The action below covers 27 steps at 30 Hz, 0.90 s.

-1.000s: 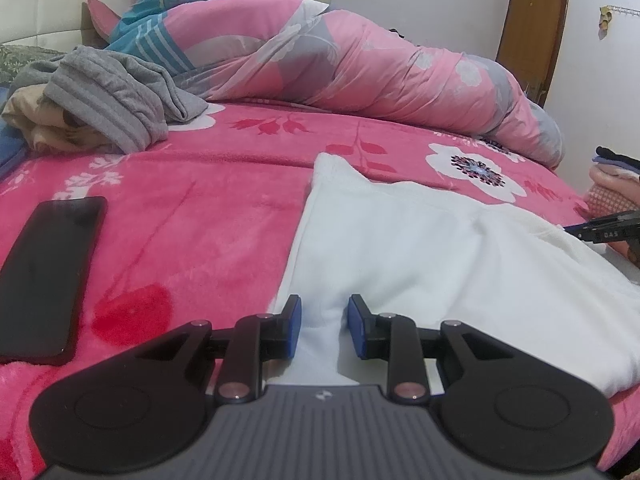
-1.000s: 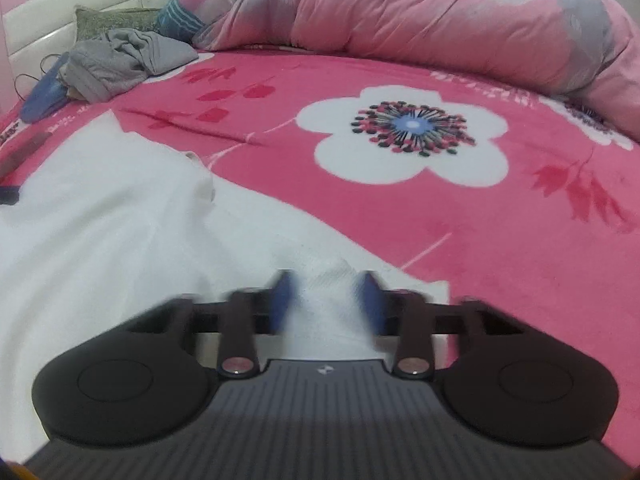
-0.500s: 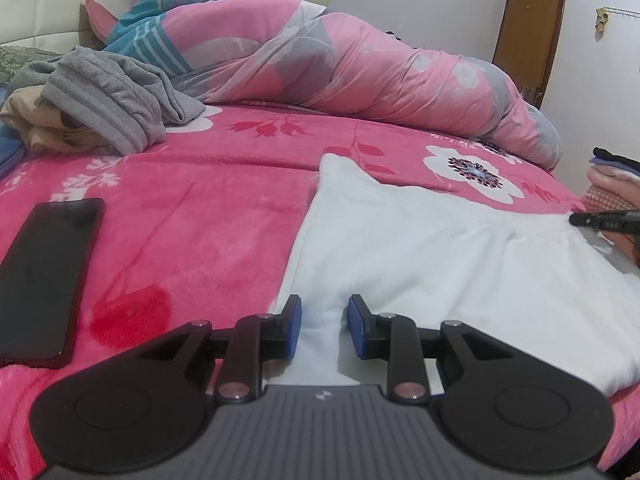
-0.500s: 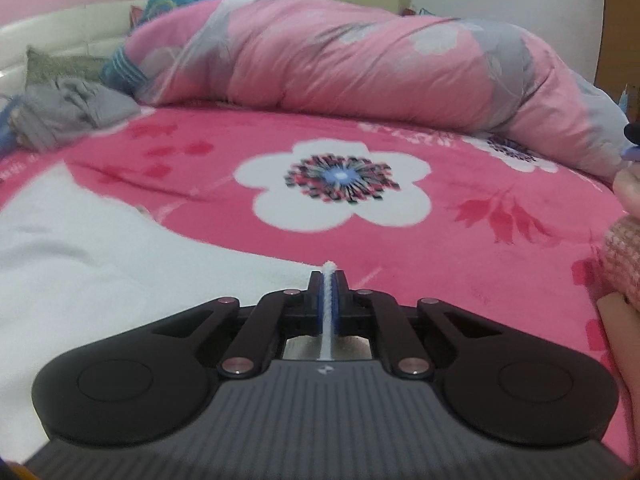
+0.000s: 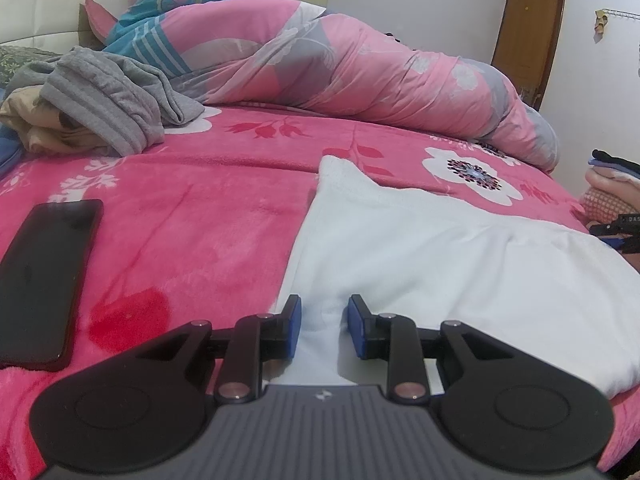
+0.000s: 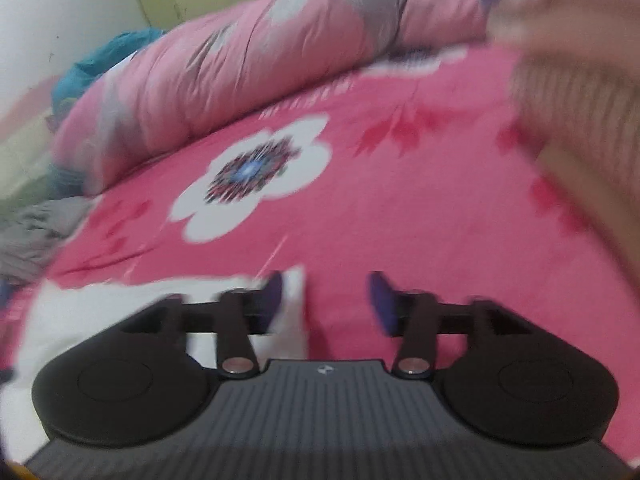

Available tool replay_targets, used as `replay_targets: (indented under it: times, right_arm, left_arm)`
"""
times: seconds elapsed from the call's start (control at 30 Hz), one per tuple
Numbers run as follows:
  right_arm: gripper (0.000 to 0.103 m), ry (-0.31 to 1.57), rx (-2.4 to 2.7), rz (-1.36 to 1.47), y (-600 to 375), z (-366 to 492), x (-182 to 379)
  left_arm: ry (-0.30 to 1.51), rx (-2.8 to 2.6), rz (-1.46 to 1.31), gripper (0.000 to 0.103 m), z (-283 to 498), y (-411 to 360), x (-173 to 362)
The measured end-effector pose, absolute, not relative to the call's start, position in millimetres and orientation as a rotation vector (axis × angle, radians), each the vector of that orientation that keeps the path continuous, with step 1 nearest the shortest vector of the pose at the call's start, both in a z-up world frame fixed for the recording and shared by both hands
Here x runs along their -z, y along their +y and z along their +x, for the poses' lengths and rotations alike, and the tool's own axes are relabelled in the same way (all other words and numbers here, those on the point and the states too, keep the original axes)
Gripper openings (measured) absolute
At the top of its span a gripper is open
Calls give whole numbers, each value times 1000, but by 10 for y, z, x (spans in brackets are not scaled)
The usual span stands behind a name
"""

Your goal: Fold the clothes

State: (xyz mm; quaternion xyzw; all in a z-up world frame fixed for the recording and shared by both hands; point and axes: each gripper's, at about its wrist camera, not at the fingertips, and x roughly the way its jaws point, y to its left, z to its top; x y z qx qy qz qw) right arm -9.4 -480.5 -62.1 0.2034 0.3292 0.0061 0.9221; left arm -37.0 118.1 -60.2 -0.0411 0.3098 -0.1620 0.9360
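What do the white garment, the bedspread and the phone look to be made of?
White garment: soft fleecy cloth, matte, slightly nubby at its far edge. Bedspread: plush fleece, judging by its fuzzy nap and faint sheen. Phone: glossy black, probably glass, since it reflects light.

You can read only "DAS" in white letters on the right gripper (image 5: 624, 232) body at the frame's edge.

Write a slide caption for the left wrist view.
Open left gripper poised over the near edge of a white garment spread on a pink floral blanket.
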Motion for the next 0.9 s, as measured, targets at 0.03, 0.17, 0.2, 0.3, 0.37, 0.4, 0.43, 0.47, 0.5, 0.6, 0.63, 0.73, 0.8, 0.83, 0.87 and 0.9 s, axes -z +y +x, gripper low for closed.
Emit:
replay_targets:
  times: [0.03,0.17,0.2,0.3,0.37,0.4,0.43,0.47,0.5,0.6,0.63,0.73,0.8,0.83,0.87,0.9]
  right_arm:
    - [56,687,-18,413,-4771,-56,645]
    - [56,724,-68,390,-4667,167,763]
    - [55,732,-87,376,-4637,220,786]
    - [7,726,-132,342,-4580,270,787]
    - [6,690,-140,333,-4572,230,751]
    - [5,652,-126,324,-4577,173,718]
    - [5,639,-109,331,-4603,151,716]
    - [5,636,-90,345,-4637,143,727]
    - [5,633,-71,358,-4671,135,738]
    - [5,622,-15,399,-4773,110,771]
    - [6,619,4,412,-4808,102,782]
    - [7,608,61,452,-4910,78,816]
    - [9,600,99,478,-4978,62,838]
    - [10,593,111,493,-5025,-2,803]
    - [10,583,120,508,-5078,-89,751]
    - [10,573,120,511,-5107,-187,692]
  left_arm:
    - [633,330,-80,28,-371,1174,599]
    - [633,329,-71,28,-366,1167,589]
    - [633,330,-72,28,-364,1170,588]
    - [631,328,-75,28,-363,1171,594]
    - [630,328,-76,28,-362,1172,599]
    - [629,328,-77,28,-361,1172,602]
    - [630,328,-79,28,-359,1173,603]
    - [630,329,-79,28,-355,1176,603]
    - [630,329,-80,28,-353,1177,602]
    - [628,330,-80,28,-350,1183,605]
    - [628,330,-81,28,-348,1186,606]
    - [628,333,-80,28,-341,1195,604]
    - [628,335,-79,28,-338,1198,601]
    - [628,337,-81,28,-337,1201,599]
    - [629,338,-82,29,-336,1204,597]
    - [630,339,-85,29,-334,1206,595]
